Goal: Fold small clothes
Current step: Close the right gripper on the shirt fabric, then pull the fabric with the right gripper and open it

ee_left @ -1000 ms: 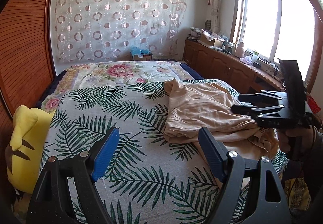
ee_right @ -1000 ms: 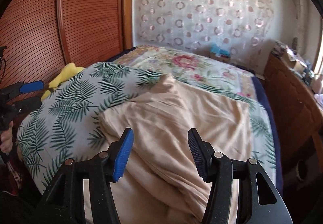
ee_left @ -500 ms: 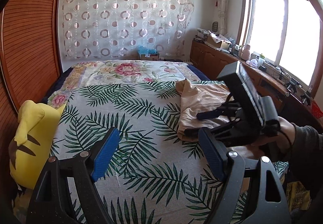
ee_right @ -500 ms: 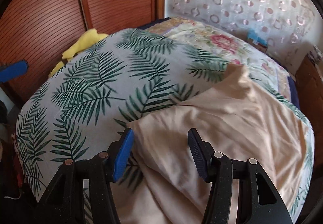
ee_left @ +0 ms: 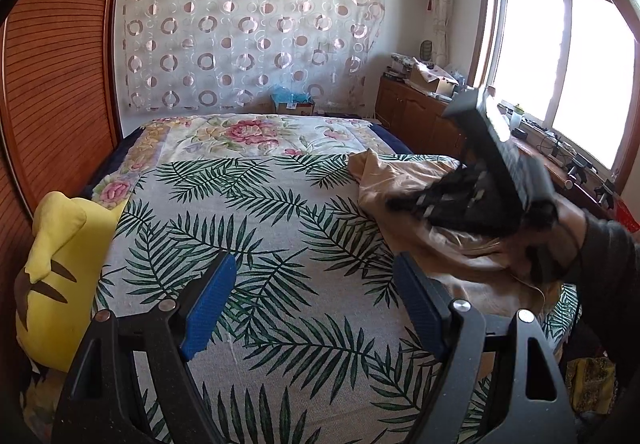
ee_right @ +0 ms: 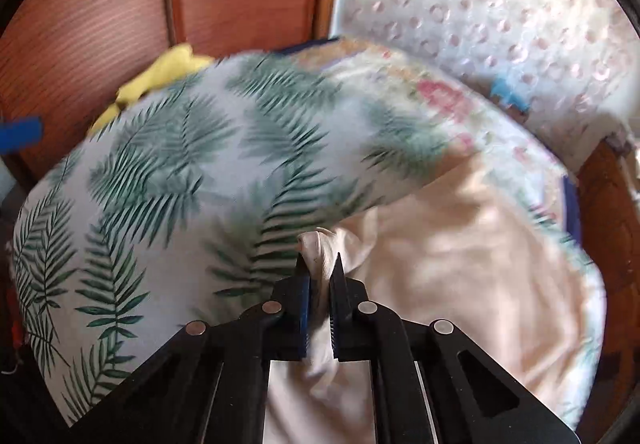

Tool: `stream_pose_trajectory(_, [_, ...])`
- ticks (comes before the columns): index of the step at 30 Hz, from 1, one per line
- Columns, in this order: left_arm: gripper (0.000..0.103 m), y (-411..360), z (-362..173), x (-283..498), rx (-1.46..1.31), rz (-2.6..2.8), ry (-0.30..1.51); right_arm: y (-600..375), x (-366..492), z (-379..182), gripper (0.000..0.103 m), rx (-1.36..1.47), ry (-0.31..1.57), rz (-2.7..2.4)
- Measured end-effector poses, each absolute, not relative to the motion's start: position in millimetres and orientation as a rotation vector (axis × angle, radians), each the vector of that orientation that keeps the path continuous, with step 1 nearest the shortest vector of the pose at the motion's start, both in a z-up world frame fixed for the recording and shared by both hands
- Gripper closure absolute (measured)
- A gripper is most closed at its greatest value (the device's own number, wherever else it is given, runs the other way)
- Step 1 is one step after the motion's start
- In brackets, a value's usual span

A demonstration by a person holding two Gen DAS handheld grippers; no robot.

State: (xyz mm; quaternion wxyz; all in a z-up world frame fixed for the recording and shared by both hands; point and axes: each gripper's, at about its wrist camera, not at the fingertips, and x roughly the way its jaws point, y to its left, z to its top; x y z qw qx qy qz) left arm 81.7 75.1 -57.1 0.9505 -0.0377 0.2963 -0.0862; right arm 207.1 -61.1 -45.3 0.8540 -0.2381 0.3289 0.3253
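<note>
A crumpled beige garment [ee_left: 400, 180] lies on the right side of the palm-leaf bedspread [ee_left: 260, 212]. My right gripper [ee_right: 318, 264] is closing its jaws on the garment's left edge, and a bunched fold of the beige cloth [ee_right: 460, 264] sits pinched between the blue pads. In the left wrist view that same gripper [ee_left: 400, 202] appears blurred over the garment, held by a person's hand [ee_left: 564, 232]. My left gripper [ee_left: 314, 264] hovers open above the bedspread, to the left of the garment, with nothing between its fingers.
A yellow plush toy [ee_left: 56, 256] leans at the bed's left edge by the wooden wardrobe [ee_left: 60, 84]. A floral quilt [ee_left: 248, 132] covers the far end. A wooden cabinet [ee_left: 416, 112] with clutter runs under the window on the right.
The right gripper swung left and down over the garment to its left edge, then went from open to shut on a fold of the cloth. The left gripper stayed open and nearly still.
</note>
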Motion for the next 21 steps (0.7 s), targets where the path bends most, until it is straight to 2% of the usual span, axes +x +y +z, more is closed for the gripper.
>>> stream_pose_trajectory(8, [0.022,67,-63,85,-0.082,-0.194,0.618,-141,269,19,0.096,-0.483,0.538,0.380])
stream_pose_trajectory(16, [0.022,57,-67,87,-0.062,-0.203,0.639,-186,345,-4,0.095,-0.402,0.629,0.122])
stream_pose_trajectory(17, [0.022,55,-67,86,-0.059,-0.205,0.644,-189,350,-9,0.090,-0.386,0.651,0.107])
stream_pose_trajectory(19, [0.022,54,-68,87,-0.057,-0.214,0.648,-192,355,-15,0.064,-0.352,0.683,0.099])
stream_pose_trajectory(21, [0.022,51,-68,87,-0.050,-0.221,0.649,-191,353,-11,0.062,-0.336,0.676,0.118])
